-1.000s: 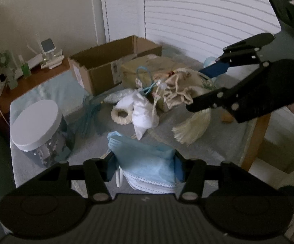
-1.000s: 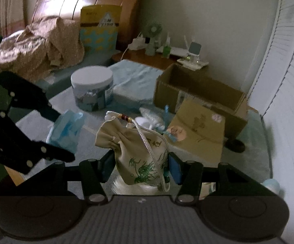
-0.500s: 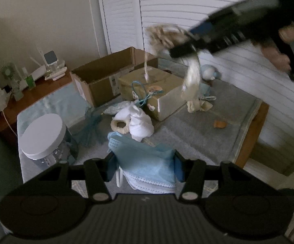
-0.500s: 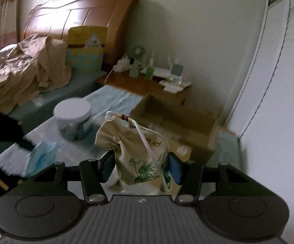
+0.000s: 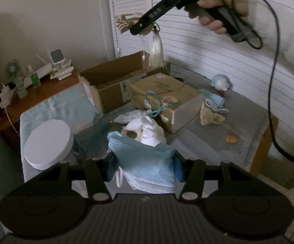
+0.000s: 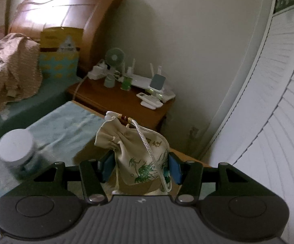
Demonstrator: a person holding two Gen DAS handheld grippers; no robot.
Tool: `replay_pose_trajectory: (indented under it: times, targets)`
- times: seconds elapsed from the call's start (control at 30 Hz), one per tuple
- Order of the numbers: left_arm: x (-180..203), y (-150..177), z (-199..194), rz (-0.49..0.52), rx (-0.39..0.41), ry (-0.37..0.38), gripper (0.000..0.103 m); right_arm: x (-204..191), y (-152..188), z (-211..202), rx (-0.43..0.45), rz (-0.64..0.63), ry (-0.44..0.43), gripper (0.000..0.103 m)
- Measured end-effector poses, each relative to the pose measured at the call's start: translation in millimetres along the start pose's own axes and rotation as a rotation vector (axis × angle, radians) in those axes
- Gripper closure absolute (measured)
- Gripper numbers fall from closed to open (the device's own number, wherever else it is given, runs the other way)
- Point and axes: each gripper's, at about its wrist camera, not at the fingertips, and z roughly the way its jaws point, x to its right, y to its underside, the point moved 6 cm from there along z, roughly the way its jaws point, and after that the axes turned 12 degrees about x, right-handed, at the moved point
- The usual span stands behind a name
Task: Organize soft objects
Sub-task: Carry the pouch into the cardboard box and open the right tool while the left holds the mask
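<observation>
My left gripper (image 5: 144, 168) is shut on a stack of blue and white face masks (image 5: 147, 166), held low over the grey-covered table (image 5: 203, 150). My right gripper (image 6: 139, 167) is shut on a beige drawstring pouch (image 6: 141, 154) with green bamboo print and a white cord. In the left wrist view the right gripper (image 5: 134, 28) holds that pouch (image 5: 124, 22) high above the open cardboard box (image 5: 110, 81), its white tassel (image 5: 156, 50) hanging down.
On the table lie a closed brown box (image 5: 165, 97), white cloth (image 5: 149, 130), another small pouch and mask (image 5: 212, 111), a blue plush (image 5: 220, 83) and a white-lidded jar (image 5: 47, 144). A wooden nightstand (image 6: 122, 105) with gadgets stands behind; a bed (image 6: 15, 93) at left.
My right gripper has lifted the pouch from table height to high above the open cardboard box. My left gripper has risen slightly, still holding the masks.
</observation>
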Motion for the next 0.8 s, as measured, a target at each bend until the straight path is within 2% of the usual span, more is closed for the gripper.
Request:
replay_pose_trajectory:
  times: [0.17,0.23,0.27,0.3,0.4,0.63,0.8]
  targets:
    - [-8.5,-3.7,12.5,-0.008,-0.016,-0.016,0.049,16.0,10.4,43.0,-0.062,0.006,0.004,0.041]
    - [-11.2,-4.8,17.4,-0.010,-0.023,-0.022,0.049,19.3,18.1,52.8,-0.081,0.019,0.015,0.032]
    - [-12.7,-5.2,19.5,-0.013,-0.028,-0.025,0.049,20.6,21.6,56.5,-0.087,0.029,0.018,0.020]
    - [-13.7,-5.7,21.9,-0.015,-0.033,-0.025,0.049,22.0,25.1,57.8,-0.089,0.046,0.016,0.014]
    - [-15.5,-7.1,27.3,-0.007,-0.044,-0.032,0.049,24.9,34.5,58.2,-0.094,0.108,0.008,0.013]
    - [-16.0,-18.5,36.3,0.012,-0.042,-0.036,0.049,25.3,49.8,38.2,-0.123,0.191,0.063,0.003]
    - [-19.7,-38.8,45.6,0.036,-0.021,-0.042,0.049,18.9,63.2,14.3,-0.178,0.220,0.142,0.000]
